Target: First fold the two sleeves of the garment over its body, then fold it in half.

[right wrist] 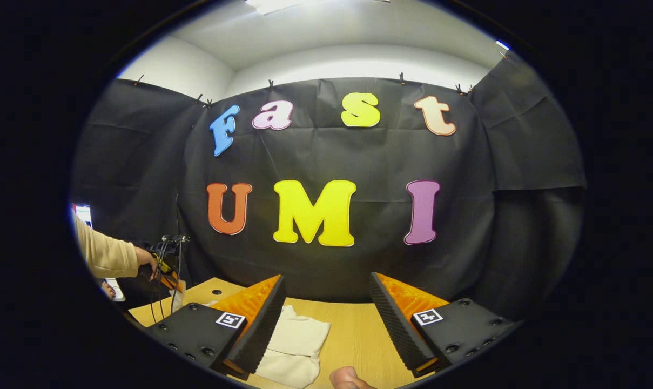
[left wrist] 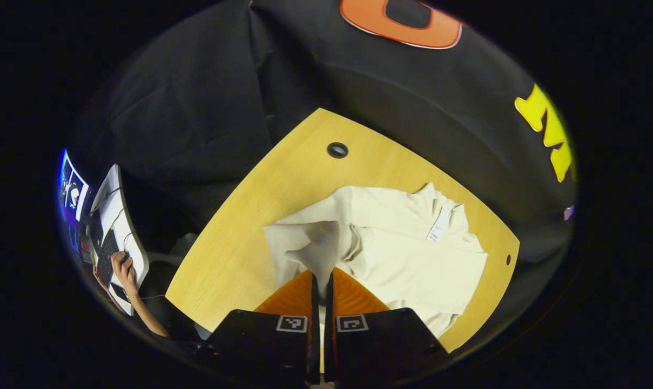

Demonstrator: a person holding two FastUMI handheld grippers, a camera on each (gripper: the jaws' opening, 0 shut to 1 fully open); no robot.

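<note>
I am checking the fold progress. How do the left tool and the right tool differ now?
The left tool is shut on the sleeve; the right tool is open and grips nothing. The left tool looks down onto the cream garment; the right tool faces the booth wall, above the table. Both have ridged fingers.

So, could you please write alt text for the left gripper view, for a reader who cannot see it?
The left claw, its fingers nearly closed, pinches a sleeve of a cream garment lifted above a light wooden table. The garment lies partly folded, with a white label showing near its collar.
</note>
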